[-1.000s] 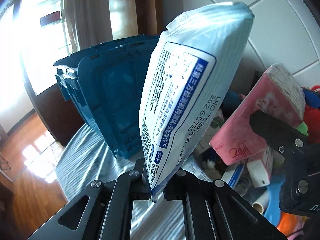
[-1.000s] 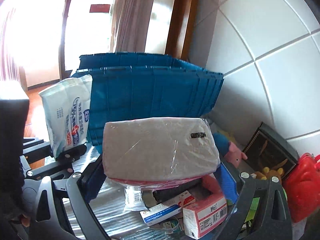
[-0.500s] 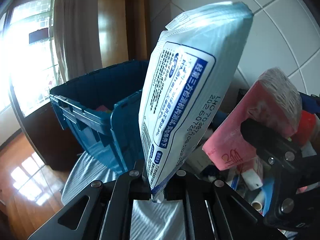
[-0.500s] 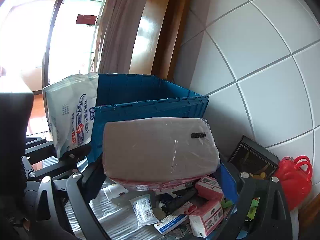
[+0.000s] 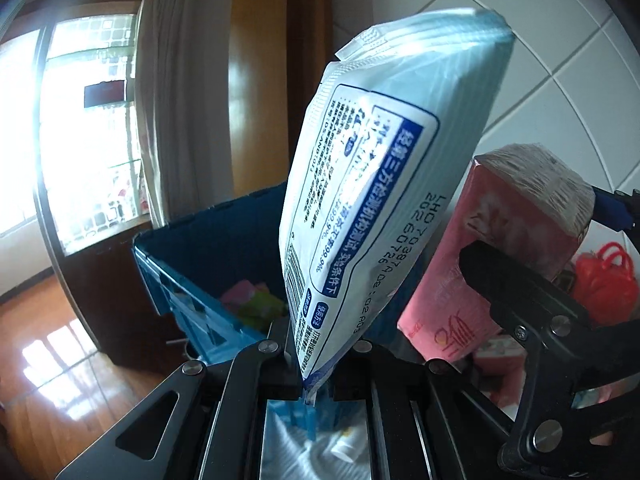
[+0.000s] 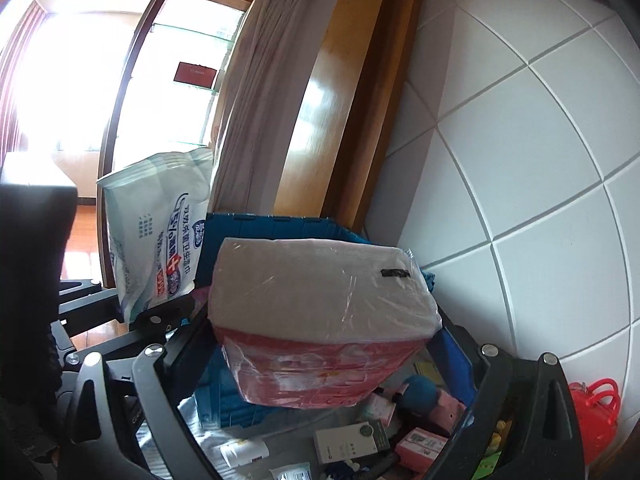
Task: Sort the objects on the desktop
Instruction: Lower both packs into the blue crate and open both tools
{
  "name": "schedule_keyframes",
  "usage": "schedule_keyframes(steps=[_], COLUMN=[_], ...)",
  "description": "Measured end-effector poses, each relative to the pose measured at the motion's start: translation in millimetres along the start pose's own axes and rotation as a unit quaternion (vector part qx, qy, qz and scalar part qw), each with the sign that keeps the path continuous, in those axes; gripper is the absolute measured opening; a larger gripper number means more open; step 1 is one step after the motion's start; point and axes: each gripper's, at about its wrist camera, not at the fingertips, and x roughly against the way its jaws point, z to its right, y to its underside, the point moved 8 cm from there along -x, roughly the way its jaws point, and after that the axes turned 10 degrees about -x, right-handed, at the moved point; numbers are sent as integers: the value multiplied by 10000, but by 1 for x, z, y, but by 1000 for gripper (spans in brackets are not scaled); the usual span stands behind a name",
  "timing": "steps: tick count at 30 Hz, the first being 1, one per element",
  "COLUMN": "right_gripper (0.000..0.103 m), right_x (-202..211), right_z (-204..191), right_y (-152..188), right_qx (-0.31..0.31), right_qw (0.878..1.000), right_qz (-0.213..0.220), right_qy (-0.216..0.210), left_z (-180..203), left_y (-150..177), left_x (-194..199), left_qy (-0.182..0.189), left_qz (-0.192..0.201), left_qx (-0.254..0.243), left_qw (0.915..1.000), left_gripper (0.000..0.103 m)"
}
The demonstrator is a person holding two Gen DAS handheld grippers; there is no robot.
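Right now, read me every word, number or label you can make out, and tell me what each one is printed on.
"LHO 703872" over "2026072", then characters I cannot make out: wipes pack, back, pinched in the left gripper.
"99.9%": same back panel; Chinese text around it too blurred to quote.
"75%": wipes pack front, right wrist view; rest unreadable.
Pink tissue pack in the right gripper: red mark, not readable.
Small boxes below: print too small.

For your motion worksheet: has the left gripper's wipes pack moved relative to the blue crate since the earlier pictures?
Yes. The wipes pack has risen: the blue crate now sits lower, its inside visible.
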Motion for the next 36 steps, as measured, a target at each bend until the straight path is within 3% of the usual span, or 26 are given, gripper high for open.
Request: schedule_keyframes(steps=[6,9,13,19,23,29,32,34,36], right_gripper=[96,96,96,96,96,96,96,97,98], right_x=[-54,-99,-173,-259,-282,-288,-289,-288,-287], right_z=[-24,-33,-42,-51,-51,-43,-41,-39,-37], right_y=[-34,-41,-37,-20,-6,8,13,17,17], right_qx=[-74,-265,-736,-1140,-959,-1064,-1126,-1095,-1053], right_qw=[9998,9996,9956,9817,9722,9604,9574,9554,9548], right_qz=[152,8,-585,-1485,-1988,-2414,-2507,-2571,-2578], right_qy=[-60,-29,44,352,777,899,885,953,1036], left_z=[-51,-80,-120,-150,-155,-149,-145,-144,-146], left_y=[-29,-34,-31,-21,-14,-11,-7,-5,-4], left_x=[-51,-94,-166,-252,-288,-310,-314,-316,-316], left_qy=[-32,87,360,825,1091,1444,1615,1666,1626], left_qz=[30,-124,-635,-1380,-1669,-1775,-1851,-1863,-1824], left_qx=[-69,-166,-345,-640,-821,-1041,-1048,-1083,-1117], left_qw=[10000,9997,9967,9849,9765,9679,9637,9622,9632], left_gripper=[7,7,7,7,7,8,23,59,63])
